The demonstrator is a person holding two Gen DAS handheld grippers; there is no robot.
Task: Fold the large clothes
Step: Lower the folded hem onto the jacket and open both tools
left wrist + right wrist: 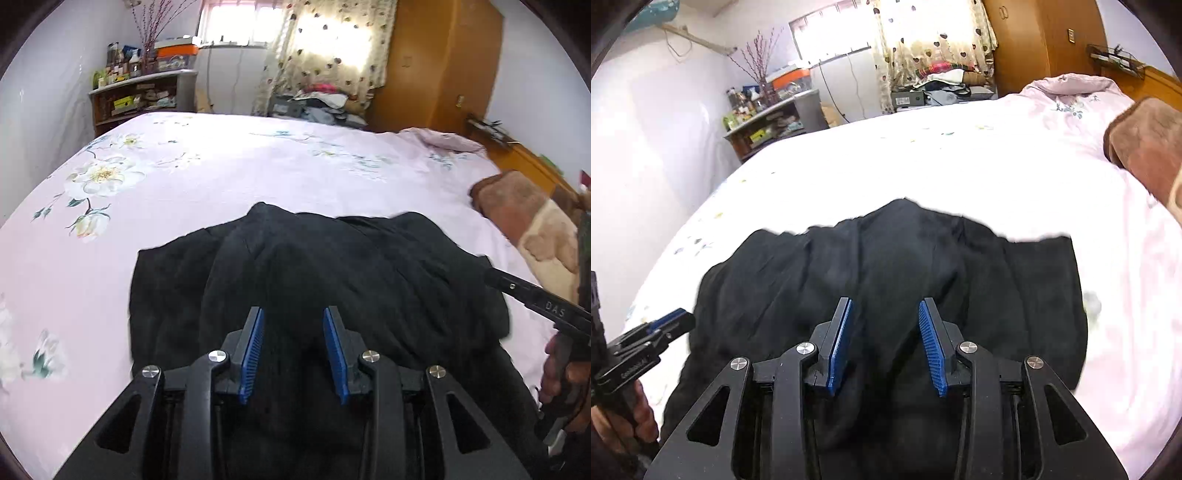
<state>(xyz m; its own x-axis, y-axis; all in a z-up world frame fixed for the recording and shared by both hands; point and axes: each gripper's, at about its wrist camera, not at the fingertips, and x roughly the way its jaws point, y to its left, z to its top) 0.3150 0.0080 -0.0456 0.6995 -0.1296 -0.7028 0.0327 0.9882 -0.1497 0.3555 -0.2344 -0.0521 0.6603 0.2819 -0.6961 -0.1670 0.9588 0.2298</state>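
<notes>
While both tools hover: the large black soft-fabric garment (317, 280) lies rumpled on the bed, filling the lower centre of both views.
Garment position: spread in loose ridges, its far edge uneven across mid-frame, its near part running under both grippers.
Left gripper (293, 325): blue-padded jaws stand apart with nothing between them, poised over the cloth's lower centre.
Right gripper (886, 317): jaws likewise spread and empty, above a raised fold of the cloth.
Handling: it looks limp and fairly thick, so likely weighty for cloth and prone to sag and drag; not fragile, not slippery.
Where to grip: probably the outer corners or a flat hem edge at the frame's left and right, pinching one layer only, not the bunched middle ridge.
Surface: pale pink flower-printed bedsheet (221, 166), soft and yielding, smooth across the upper half of the frame.
Nearby: brown plush blanket (517, 206) at the right edge, well apart from the garment.
Room: cluttered wooden shelf (140, 99) upper left, heart-print curtain (332, 48) top centre, orange-brown wardrobe (443, 62) upper right.
</notes>
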